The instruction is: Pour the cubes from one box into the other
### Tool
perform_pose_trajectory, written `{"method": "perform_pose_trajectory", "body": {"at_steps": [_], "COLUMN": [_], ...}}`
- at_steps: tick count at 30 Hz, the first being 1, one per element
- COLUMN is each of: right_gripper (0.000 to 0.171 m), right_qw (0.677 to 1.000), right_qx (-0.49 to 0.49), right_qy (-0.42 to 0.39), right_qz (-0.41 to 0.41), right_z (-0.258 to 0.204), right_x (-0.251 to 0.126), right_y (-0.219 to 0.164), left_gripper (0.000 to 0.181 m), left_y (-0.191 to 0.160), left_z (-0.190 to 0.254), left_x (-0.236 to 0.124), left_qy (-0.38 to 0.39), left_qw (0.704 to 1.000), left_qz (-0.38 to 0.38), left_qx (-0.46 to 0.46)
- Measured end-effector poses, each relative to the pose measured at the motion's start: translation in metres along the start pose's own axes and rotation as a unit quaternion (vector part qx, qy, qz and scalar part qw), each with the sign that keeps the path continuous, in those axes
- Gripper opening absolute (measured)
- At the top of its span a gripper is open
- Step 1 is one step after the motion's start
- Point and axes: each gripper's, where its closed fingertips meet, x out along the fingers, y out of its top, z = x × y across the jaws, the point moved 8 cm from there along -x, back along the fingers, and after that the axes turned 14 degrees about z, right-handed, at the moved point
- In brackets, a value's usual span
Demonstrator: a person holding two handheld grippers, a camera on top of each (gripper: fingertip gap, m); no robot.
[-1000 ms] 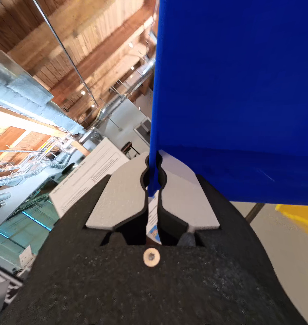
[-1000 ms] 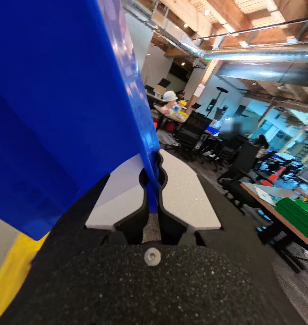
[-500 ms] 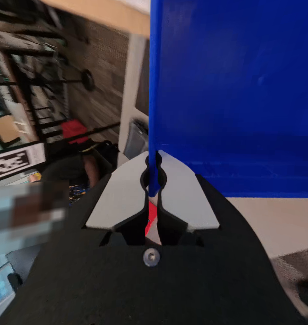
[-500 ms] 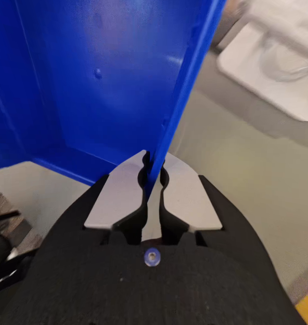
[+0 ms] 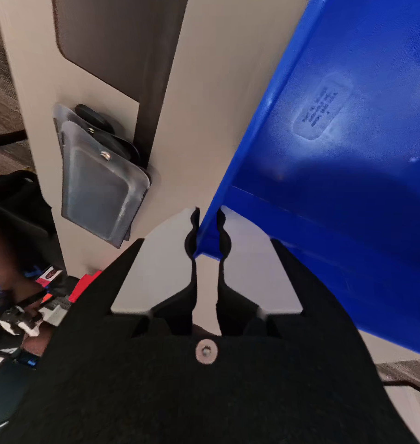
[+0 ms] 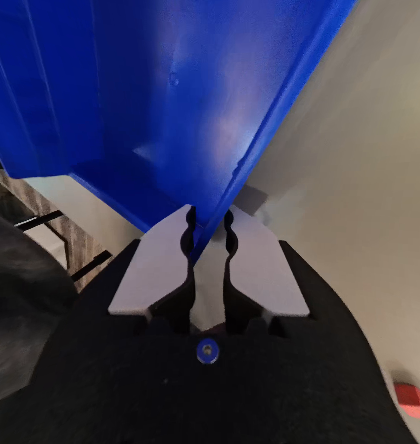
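- The left hand-held gripper (image 5: 206, 230) had its fingers a little apart, a narrow gap showing between them, with the near corner of the blue box (image 5: 336, 168) lying in that gap; the fingers looked loosened rather than clamped on the wall.
- The right hand-held gripper (image 6: 209, 230) stood the same way, fingers slightly parted around the opposite side wall of the blue box (image 6: 144, 91), apparently no longer pinching it.
- From each hand-held gripper the box ran straight ahead and inward, its long side walls spanning the space between the two, so both were equally near it.
- No cubes showed inside the box; it appeared emptied and set on the pale tabletop (image 6: 348, 168).
- A single red cube (image 6: 411, 401) lay on the tabletop just right of the right gripper, outside the box.
- The receiving box was not in view.
- A clear pouch (image 5: 100, 177) lay off to the left.
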Motion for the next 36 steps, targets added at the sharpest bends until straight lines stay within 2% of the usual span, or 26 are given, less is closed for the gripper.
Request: {"method": "perform_pose_trajectory", "body": {"at_steps": [3, 7, 9, 11, 13, 16, 18, 20, 22, 24, 27, 30, 33, 36], "right_gripper": [0.027, 0.034, 0.034, 0.038, 0.038, 0.038, 0.038, 0.041, 0.041, 0.043, 0.043, 0.043, 0.042, 0.029], "right_qw": [0.999, 0.996, 0.99, 0.982, 0.967, 0.935, 0.909, 0.888, 0.895, 0.901, 0.884, 0.89, 0.894, 0.899], "right_qx": [0.024, 0.012, -0.01, -0.05, -0.11, -0.211, -0.274, -0.332, -0.363, -0.392, -0.442, -0.439, -0.435, -0.43], "right_qy": [0.039, 0.09, 0.13, 0.146, 0.153, 0.116, 0.072, 0.009, -0.026, -0.026, -0.07, -0.069, -0.082, -0.069], "right_qz": [-0.01, 0.005, 0.046, 0.108, 0.172, 0.261, 0.307, 0.317, 0.258, 0.184, 0.133, 0.099, 0.063, 0.05], "right_z": [0.003, 0.014, 0.018, 0.025, 0.033, 0.058, 0.083, 0.111, 0.137, 0.157, 0.181, 0.193, 0.203, 0.205], "right_x": [0.008, 0.003, -0.01, -0.035, -0.069, -0.121, -0.147, -0.165, -0.171, -0.17, -0.161, -0.143, -0.126, -0.111], "right_y": [-0.001, 0.0, -0.004, -0.014, -0.03, -0.064, -0.09, -0.115, -0.14, -0.165, -0.188, -0.2, -0.201, -0.201], "left_gripper": [0.018, 0.02, 0.024, 0.028, 0.029, 0.039, 0.045, 0.049, 0.048, 0.047, 0.046, 0.049, 0.049, 0.049], "left_y": [0.001, 0.001, -0.002, 0.0, 0.007, 0.016, 0.018, 0.017, 0.011, 0.004, 0.012, 0.02, 0.021, 0.021], "left_z": [0.001, 0.001, 0.001, 0.002, 0.008, 0.035, 0.07, 0.122, 0.184, 0.249, 0.35, 0.43, 0.475, 0.5], "left_x": [0.024, 0.023, 0.015, -0.004, -0.036, -0.093, -0.124, -0.143, -0.145, -0.138, -0.119, -0.099, -0.093, -0.089], "left_qy": [0.003, 0.015, 0.053, 0.102, 0.132, 0.16, 0.167, 0.145, 0.152, 0.163, 0.083, 0.008, 0.02, 0.015], "left_qw": [1.0, 0.999, 0.998, 0.993, 0.981, 0.941, 0.902, 0.862, 0.831, 0.815, 0.81, 0.819, 0.835, 0.845], "left_qz": [-0.023, -0.014, -0.012, 0.033, 0.112, 0.252, 0.324, 0.386, 0.402, 0.397, 0.424, 0.421, 0.418, 0.42], "left_qx": [0.009, -0.028, -0.033, -0.045, -0.084, -0.162, -0.23, -0.295, -0.353, -0.389, -0.396, -0.391, -0.357, -0.33]}}
